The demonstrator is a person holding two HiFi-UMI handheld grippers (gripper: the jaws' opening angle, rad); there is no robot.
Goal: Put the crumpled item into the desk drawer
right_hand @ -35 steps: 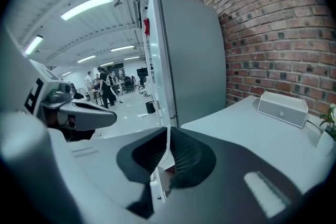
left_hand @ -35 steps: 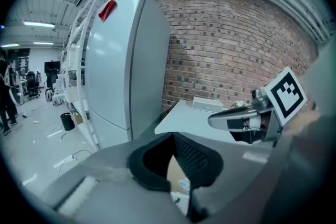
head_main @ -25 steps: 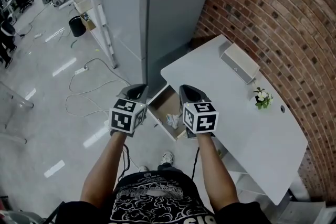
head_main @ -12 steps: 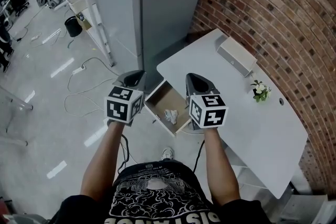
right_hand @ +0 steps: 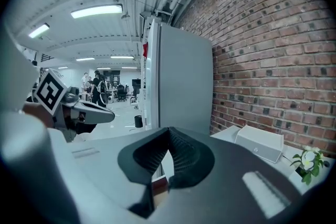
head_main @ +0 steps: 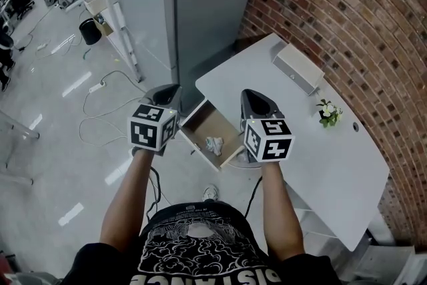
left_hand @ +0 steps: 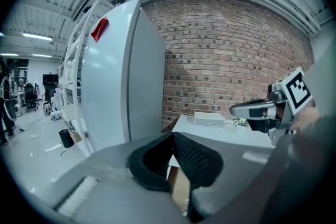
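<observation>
- 2 grippers are held up in the air, with the open drawer between them in the head view.
- The left gripper has its claw pressed together, and nothing is in it.
- The right gripper also has its claw pressed together, and it holds nothing.
- The crumpled item is a small white ball. It lies on the bottom of the drawer, and neither gripper touches it.
- The drawer sticks out from the white desk.
- On the desk sits a white box near the brick wall, and a little plant with white flowers.
- A tall grey cabinet stands just beside the desk.
- A black bin and a white cable are on the shiny floor, well apart from the drawer.
</observation>
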